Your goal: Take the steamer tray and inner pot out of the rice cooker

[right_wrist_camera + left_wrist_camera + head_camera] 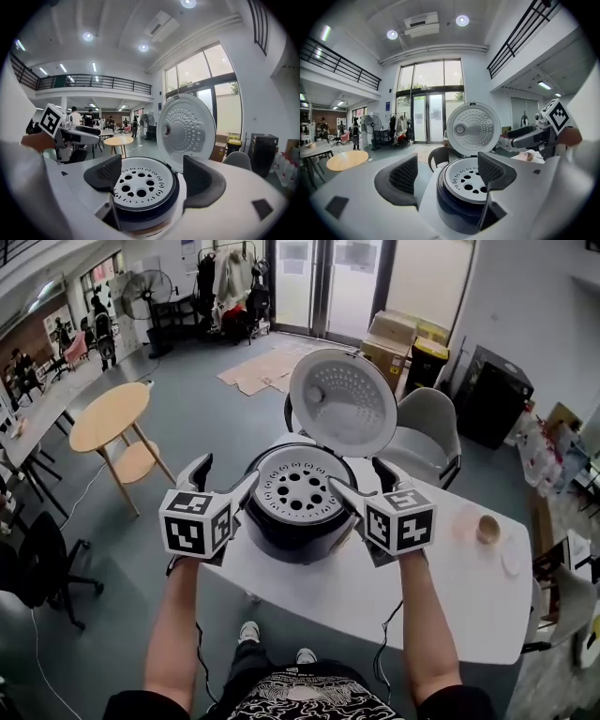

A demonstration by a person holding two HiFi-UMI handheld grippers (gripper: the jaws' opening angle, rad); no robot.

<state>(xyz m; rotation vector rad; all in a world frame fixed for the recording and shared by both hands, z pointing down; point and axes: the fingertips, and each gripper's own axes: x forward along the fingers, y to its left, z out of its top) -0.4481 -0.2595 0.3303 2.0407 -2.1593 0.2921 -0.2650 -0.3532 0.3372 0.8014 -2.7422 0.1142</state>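
Note:
A black rice cooker (298,521) stands on the white table (441,587) with its round lid (342,401) swung up behind it. A white perforated steamer tray (295,486) fills its mouth, and the inner pot beneath is hidden. My left gripper (225,479) hangs open at the cooker's left rim, one jaw over the tray edge. My right gripper (361,479) stands open at the right rim. From the left gripper view the tray (465,176) lies past the open left gripper (449,176). The right gripper view has the tray (139,183) between the open right gripper (151,176).
A small wooden cup (487,528) and a white dish (512,562) sit on the table's right side. A grey chair (428,435) stands behind the table. A round wooden side table (111,416) stands on the floor to the left. Power cords (382,652) hang under the table's near edge.

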